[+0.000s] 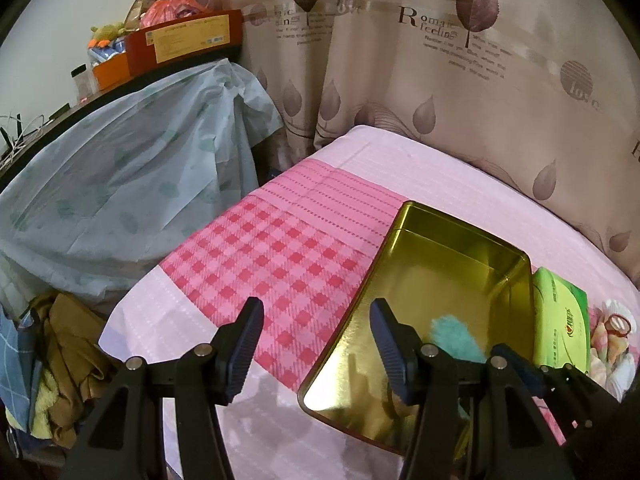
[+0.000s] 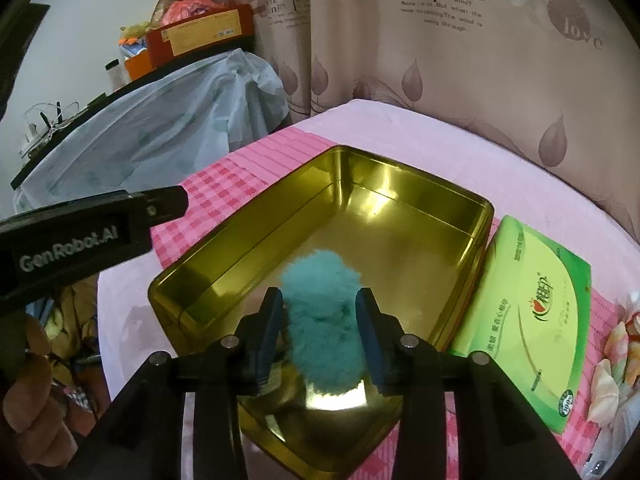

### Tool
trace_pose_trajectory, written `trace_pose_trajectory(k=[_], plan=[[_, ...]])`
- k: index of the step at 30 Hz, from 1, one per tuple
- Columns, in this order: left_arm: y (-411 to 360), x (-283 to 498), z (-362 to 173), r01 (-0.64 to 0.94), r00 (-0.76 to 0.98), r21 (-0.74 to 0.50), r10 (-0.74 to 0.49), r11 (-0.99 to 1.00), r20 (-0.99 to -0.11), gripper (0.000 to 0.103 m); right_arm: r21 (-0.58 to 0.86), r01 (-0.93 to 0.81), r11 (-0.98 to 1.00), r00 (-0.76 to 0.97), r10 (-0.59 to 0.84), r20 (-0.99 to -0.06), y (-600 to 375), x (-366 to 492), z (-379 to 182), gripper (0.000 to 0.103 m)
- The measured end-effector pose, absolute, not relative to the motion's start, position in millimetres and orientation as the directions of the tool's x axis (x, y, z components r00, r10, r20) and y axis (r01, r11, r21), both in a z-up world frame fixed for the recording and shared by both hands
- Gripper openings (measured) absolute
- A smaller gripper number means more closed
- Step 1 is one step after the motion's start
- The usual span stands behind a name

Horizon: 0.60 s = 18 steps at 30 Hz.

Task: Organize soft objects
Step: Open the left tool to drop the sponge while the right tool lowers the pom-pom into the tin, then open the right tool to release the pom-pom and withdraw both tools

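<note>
A fluffy teal pom-pom (image 2: 320,316) sat inside the open gold-coloured rectangular metal tin (image 2: 404,184) on the pink checked bedspread (image 1: 256,256). The right gripper (image 2: 318,320) straddled it with jaws partly apart, blue pads just beside the fur or brushing it, no firm squeeze evident. The left gripper (image 1: 316,340) hung wide and empty over the tin's near edge. Fur might have clung to a pad and lifted back out when the tool withdrew, or a jaw might have knocked the tin wall and shunted the tin toward the neighbouring green tissue pack (image 2: 532,312)
</note>
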<state>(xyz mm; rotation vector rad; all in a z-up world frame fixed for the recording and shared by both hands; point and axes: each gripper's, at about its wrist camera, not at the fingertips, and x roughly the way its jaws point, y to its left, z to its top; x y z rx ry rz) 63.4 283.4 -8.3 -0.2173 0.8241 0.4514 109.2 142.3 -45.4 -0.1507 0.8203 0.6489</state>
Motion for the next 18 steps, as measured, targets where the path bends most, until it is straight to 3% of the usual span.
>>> trace_pose_trajectory(k=[6,18], plan=[[279,62,-5,-0.455,0.608,-0.016,0.298,0.890,-0.736,0.057,0.139,-0.595,0.792,0.515,0.508,-0.691,132,100,-31,0.048],[257,60,2,-0.396,0.648,0.036,0.306,0.918,-0.698,0.057,0.123,-0.535,0.836,0.605,0.480,-0.636,71,85,-3,0.048]])
